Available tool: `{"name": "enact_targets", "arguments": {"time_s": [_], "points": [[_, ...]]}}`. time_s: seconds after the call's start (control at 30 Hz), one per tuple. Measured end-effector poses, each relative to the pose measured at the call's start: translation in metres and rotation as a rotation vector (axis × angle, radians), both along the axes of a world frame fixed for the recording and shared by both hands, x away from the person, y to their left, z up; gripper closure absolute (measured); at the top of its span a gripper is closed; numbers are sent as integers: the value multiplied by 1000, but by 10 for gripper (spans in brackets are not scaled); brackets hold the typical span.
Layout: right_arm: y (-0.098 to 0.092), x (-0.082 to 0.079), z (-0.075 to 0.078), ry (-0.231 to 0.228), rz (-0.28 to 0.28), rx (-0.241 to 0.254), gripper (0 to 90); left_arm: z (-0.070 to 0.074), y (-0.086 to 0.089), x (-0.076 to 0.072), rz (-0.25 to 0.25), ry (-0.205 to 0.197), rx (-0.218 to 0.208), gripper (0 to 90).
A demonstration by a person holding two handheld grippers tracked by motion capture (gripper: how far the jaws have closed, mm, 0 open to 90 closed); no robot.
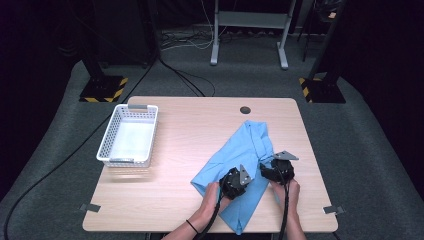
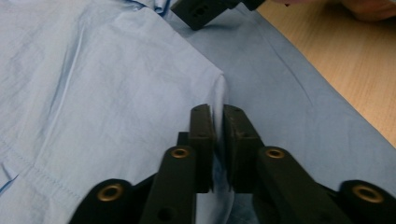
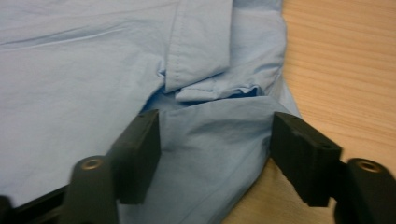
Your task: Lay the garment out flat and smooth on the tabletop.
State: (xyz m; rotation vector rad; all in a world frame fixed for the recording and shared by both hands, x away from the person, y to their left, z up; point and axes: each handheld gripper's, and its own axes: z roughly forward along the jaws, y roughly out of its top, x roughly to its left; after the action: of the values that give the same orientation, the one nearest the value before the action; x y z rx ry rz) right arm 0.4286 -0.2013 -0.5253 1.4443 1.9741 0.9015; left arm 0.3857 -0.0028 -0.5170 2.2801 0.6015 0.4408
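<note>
A light blue shirt (image 1: 245, 145) lies crumpled on the right half of the wooden table (image 1: 185, 125). My left gripper (image 1: 235, 181) rests on its near part; in the left gripper view it (image 2: 218, 114) is shut, pinching a raised fold of the shirt (image 2: 116, 84) between its pads. Just to the right, my right gripper (image 1: 276, 170) sits at the shirt's right edge. In the right gripper view it (image 3: 215, 135) stands open, jaws wide apart over a folded hem of the shirt (image 3: 84, 70), pads not pressing the cloth. Part of the right gripper's jaw tip (image 2: 201, 11) appears in the left gripper view.
A white mesh basket (image 1: 150, 135) stands at the table's left side. A round cable hole (image 1: 245, 110) sits near the far edge. Bare wood lies between the basket and the shirt. Frame legs and cables are on the floor beyond the table.
</note>
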Motion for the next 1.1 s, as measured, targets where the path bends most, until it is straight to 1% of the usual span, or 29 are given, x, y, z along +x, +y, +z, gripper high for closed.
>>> {"name": "enact_targets", "arguments": {"time_s": [0.07,0.2,0.33,0.43,0.53,0.6,0.63,0.87,0.9,0.97,1.1], "points": [[0,0,0,5,-14,-3,264,1,5,4,9,24,-41,864],[-1,2,0,13,-18,3,239,7,14,12,34,35,-79,875],[-1,1,0,11,-19,2,236,16,24,19,68,29,-123,878],[-1,1,0,10,-21,-1,230,23,35,27,106,25,-158,878],[0,1,0,9,-22,-7,227,29,48,37,156,25,-191,879],[0,1,0,7,-23,-9,227,32,58,45,188,29,-206,879],[0,1,0,6,-24,-10,227,33,63,49,207,33,-221,879],[1,1,0,4,-24,-13,227,37,103,76,341,40,-287,880],[1,1,0,4,-24,-13,227,38,109,79,359,41,-294,880],[1,1,0,3,-24,-14,227,39,120,85,400,30,-303,880],[1,1,0,2,-23,-17,227,39,140,100,479,34,-319,880]]}}
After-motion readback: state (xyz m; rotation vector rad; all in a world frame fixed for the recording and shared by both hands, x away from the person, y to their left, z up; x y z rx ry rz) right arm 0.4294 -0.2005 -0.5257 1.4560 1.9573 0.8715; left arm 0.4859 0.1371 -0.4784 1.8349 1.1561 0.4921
